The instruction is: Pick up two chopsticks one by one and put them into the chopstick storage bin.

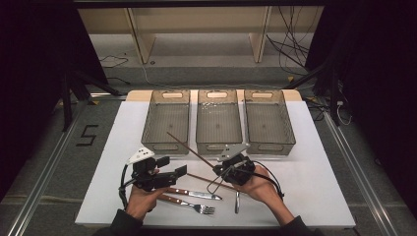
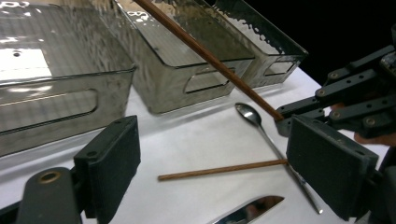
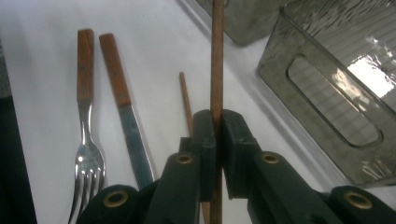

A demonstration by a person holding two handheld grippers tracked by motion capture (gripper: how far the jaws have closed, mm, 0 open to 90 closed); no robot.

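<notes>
High view counts three bins [image 1: 219, 123], two chopsticks, one fork [image 1: 189, 204], knife [image 1: 194, 193], perhaps one spoon [image 1: 236, 201] by the desk's [image 1: 314, 187] near edge; right tool [image 1: 220, 169] clamps raised chopstick [image 1: 189, 149], left tool [image 1: 172, 167] gapes empty, level.

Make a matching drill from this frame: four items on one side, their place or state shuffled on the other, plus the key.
Items:
1. right claw
2. left claw
3. fork
4. second chopstick

States:
A. lying flat on the white table, beside the spoon
B. open, nothing between its jaws
C. shut on a chopstick lifted off the table
D. lying next to the knife, wooden handle

Pairs: 1-C, 2-B, 3-D, 4-A
</notes>
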